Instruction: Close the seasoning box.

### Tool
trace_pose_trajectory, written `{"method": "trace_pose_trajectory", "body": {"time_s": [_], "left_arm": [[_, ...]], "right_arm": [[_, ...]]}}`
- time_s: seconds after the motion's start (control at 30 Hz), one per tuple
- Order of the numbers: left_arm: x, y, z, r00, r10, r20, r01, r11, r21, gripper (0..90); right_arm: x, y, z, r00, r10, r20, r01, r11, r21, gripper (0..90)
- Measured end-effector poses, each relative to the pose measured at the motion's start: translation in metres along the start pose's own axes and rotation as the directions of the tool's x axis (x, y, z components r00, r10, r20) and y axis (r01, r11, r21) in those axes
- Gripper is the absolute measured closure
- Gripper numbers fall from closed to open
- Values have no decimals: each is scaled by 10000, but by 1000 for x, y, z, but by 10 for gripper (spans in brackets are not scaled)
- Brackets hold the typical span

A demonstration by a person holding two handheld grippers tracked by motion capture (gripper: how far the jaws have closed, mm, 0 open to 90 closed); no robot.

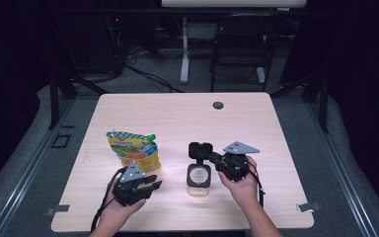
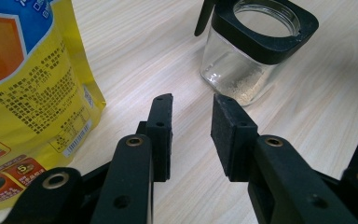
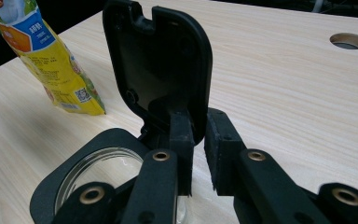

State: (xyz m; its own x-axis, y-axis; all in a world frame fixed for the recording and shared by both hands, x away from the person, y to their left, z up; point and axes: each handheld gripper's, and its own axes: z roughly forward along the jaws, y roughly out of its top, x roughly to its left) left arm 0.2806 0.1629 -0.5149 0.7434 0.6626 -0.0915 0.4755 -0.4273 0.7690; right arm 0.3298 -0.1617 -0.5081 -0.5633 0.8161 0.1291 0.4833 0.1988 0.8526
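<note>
The glass jar (image 1: 198, 177) sits near the front middle of the table (image 1: 177, 113), its black hinged lid (image 3: 161, 70) already swung up and standing open. The right gripper (image 3: 196, 140) has its jaws narrowly parted around the lid's edge, though I can't tell if they press it. The left gripper (image 2: 192, 122), jaws partly open and empty, waits just near of the yellow pouch (image 1: 133, 148). Filling looks not yet begun. Plenty of bare tabletop lies beyond; the near edge is close.
</note>
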Motion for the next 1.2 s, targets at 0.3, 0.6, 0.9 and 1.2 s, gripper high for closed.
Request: {"method": "trace_pose_trajectory", "body": {"time_s": [0.3,0.6,0.9,1.2], "left_arm": [[4,2,-4,10000,-45,-29,45,9999,-132,674],[15,9,-12,9996,-260,-61,258,9992,-294,642],[35,14,-28,9978,-660,-27,658,9970,-407,619],[58,14,-53,9934,-1057,-450,1027,9926,-649,619]], "right_arm": [[3,-2,-4,9997,-115,227,113,9999,114,744],[4,-10,-19,9995,-130,277,119,9991,407,654],[2,-12,-26,9995,235,210,-248,9978,618,612],[0,-14,-30,9989,165,430,-191,9980,607,576]]}}
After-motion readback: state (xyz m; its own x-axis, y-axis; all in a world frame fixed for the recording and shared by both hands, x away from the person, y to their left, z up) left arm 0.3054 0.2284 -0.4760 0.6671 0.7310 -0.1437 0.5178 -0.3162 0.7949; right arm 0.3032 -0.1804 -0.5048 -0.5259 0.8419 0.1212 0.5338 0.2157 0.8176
